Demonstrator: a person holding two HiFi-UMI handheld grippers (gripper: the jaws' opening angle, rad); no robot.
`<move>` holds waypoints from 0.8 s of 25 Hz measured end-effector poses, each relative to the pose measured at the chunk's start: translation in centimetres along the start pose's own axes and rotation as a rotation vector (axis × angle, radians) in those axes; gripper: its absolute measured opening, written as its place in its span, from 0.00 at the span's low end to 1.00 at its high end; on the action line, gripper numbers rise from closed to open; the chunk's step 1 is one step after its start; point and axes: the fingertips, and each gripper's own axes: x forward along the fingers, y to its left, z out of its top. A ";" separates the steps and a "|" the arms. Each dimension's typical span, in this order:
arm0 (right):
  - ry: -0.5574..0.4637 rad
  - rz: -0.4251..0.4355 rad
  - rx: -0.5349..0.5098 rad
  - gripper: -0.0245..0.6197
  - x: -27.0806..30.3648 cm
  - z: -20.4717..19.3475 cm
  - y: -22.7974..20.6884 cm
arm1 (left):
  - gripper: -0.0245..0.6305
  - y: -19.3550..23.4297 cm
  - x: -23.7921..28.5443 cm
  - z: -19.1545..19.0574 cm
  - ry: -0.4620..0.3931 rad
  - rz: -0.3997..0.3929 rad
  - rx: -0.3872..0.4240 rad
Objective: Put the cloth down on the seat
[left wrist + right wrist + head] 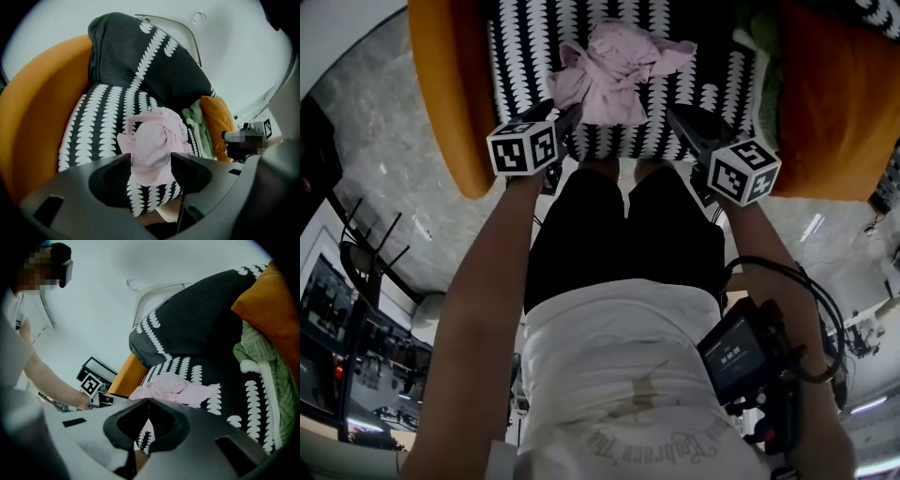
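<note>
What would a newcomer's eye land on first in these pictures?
A crumpled pink cloth lies on the black-and-white seat cushion of an orange armchair. The left claw stands open at the cloth's near edge; the right claw is shut and empty.

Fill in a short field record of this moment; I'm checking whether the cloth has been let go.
seat: black-and-white patterned cushion
cloth: pink, crumpled, lying on the seat
left gripper: jaws wide apart, cloth's near edge between them, unclamped
right gripper: jaws together, empty
other: green knit item at the seat's edge
</note>
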 end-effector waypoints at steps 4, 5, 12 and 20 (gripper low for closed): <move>0.006 0.021 -0.018 0.06 -0.1 -0.4 0.2 | 0.45 0.9 -1.3 -0.7 -0.027 0.053 -0.043; 0.007 0.024 -0.019 0.06 -0.3 -0.7 0.2 | 0.45 0.8 -1.6 -1.1 -0.028 0.059 -0.042; 0.017 0.054 -0.104 0.06 -3.5 1.9 2.7 | 0.43 -3.4 -6.6 -1.1 -0.085 0.051 -0.032; 0.014 0.080 -0.199 0.06 -7.6 3.3 5.0 | 0.39 -6.8 -12.1 -0.4 -0.256 0.056 -0.115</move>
